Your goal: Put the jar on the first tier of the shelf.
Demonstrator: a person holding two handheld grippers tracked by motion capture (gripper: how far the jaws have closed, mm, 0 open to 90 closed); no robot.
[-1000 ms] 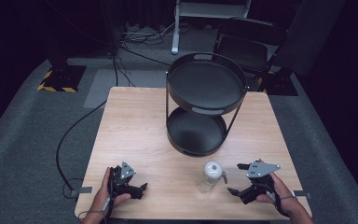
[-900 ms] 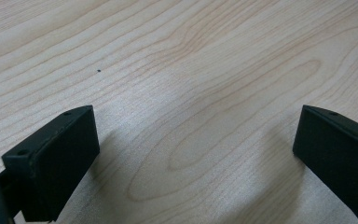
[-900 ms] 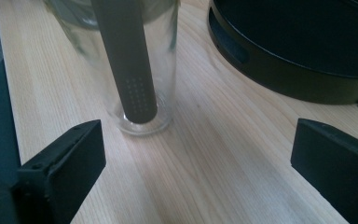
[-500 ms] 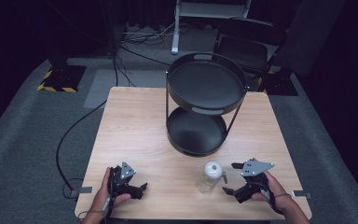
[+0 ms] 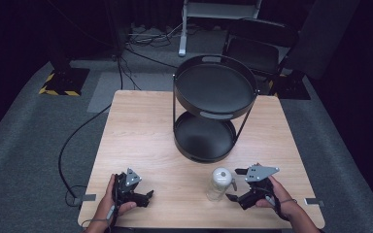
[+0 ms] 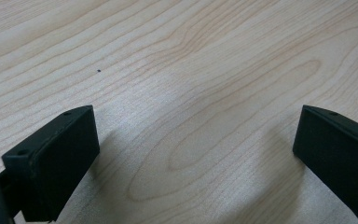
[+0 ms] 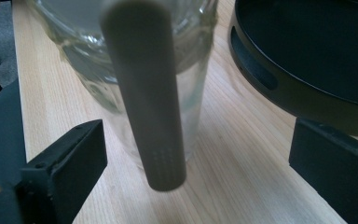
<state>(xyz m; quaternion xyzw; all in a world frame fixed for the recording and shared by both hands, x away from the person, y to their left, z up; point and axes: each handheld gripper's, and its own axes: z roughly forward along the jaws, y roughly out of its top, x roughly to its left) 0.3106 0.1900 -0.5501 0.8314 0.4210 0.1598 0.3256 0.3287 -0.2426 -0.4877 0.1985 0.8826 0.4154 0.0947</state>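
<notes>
A clear glass jar (image 5: 218, 184) with a white lid stands near the table's front edge, right of centre. My right gripper (image 5: 233, 185) is open just to the jar's right, with its jaws pointing at the jar. In the right gripper view the jar (image 7: 79, 60) looms close ahead of the gripper (image 7: 198, 140), and a grey bar (image 7: 144, 98) hangs down the jar's front. The jaws stand wide on either side and touch nothing. My left gripper (image 5: 145, 190) rests open at the front left, over bare wood in the left gripper view (image 6: 196, 128).
A black two-tier round tray stand (image 5: 213, 115) occupies the table's middle back, and its lower tier (image 7: 270, 84) lies close to the jar's far side. A cable (image 5: 73, 150) trails off the table's left edge. Behind the table stands a dark chair (image 5: 260, 46).
My right gripper has slid left toward the jar, closing the gap. The left gripper and the jar have stayed put.
</notes>
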